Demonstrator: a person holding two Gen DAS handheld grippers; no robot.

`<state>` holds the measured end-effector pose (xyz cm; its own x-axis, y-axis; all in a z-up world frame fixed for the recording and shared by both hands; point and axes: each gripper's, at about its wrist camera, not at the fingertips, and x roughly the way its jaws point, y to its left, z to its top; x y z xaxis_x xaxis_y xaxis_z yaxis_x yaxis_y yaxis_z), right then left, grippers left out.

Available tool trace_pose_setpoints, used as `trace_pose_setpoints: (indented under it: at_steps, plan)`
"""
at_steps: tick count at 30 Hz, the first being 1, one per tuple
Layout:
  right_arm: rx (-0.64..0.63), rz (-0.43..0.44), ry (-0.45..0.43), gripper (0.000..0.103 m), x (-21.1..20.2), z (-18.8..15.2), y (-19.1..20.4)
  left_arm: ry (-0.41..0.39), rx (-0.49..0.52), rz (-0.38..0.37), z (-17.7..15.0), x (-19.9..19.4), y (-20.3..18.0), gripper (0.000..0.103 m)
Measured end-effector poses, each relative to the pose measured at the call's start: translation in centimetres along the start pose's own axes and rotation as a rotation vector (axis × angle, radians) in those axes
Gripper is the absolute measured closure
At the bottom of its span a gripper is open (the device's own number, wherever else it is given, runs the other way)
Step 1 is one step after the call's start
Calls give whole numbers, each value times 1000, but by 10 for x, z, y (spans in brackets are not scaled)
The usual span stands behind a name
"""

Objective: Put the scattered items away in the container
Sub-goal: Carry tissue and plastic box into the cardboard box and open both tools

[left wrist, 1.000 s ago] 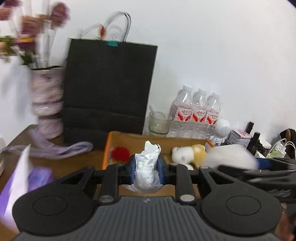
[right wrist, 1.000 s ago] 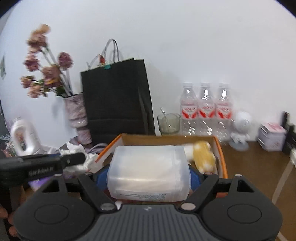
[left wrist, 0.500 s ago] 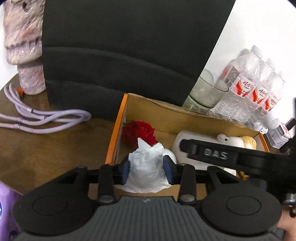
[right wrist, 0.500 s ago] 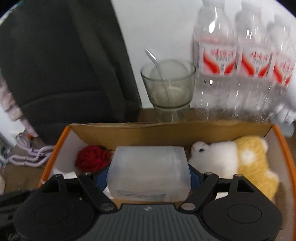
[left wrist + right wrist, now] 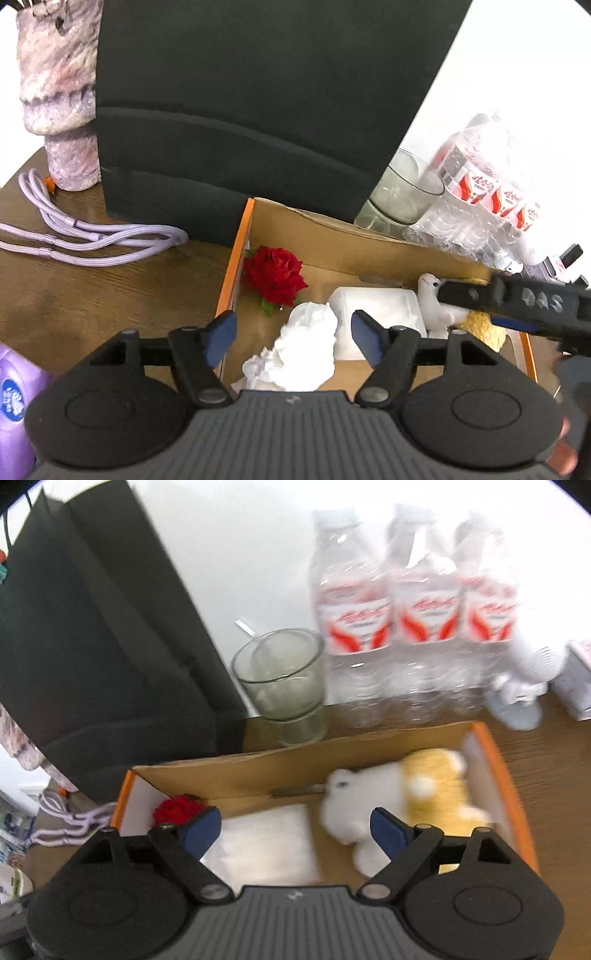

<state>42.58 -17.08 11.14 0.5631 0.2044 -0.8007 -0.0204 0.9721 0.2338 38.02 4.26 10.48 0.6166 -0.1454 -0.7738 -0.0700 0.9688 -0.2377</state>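
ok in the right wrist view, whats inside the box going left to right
red rose → white plastic pack → white and yellow plush toy, all lying in the cardboard box.

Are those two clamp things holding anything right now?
No. Both the left gripper and right gripper have open jaws; the tissue and plastic tub lie loose in the box.
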Motion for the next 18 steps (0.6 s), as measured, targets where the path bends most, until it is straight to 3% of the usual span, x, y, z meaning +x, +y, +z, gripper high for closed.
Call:
trace_pose_setpoints:
  at_steps: [1,3,4,5,7,10,12,14,15,17,18]
  plan:
    - [-19,-2,23,17,-4,0,-3,-6,4,1,-1,-5,0,29]
    - [-60,19,62,36,-10,-4,-9,-38,15,21,-1,-18,-2,26]
    - [-84,20,78,59,-14,-8,-11,-49,26,24,0,-23,-2,26]
    - [-101,12,91,70,-14,-12,-13,-47,39,25,0,-27,-2,26]
    - [-137,1,120,74,-21,-20,-17,-16,68,36,0,-33,-4,26]
    - [-144,-1,143,74,-32,-30,-24,-6,120,62,-12,-45,-9,23]
    - [-142,-1,132,73,-45,-38,-28,-45,157,81,-30,-58,-12,22]
    - [-145,29,72,65,-64,-54,-30,-189,201,117,-62,-83,-14,17]
    - [-148,63,18,60,-78,-67,-33,-306,227,132,-84,-99,-15,9]
    - [-178,104,-171,36,-109,-103,-38,-536,287,138,-134,-128,-20,0]
    - [-199,98,-264,33,-121,-119,-39,-609,309,134,-157,-138,-21,0]
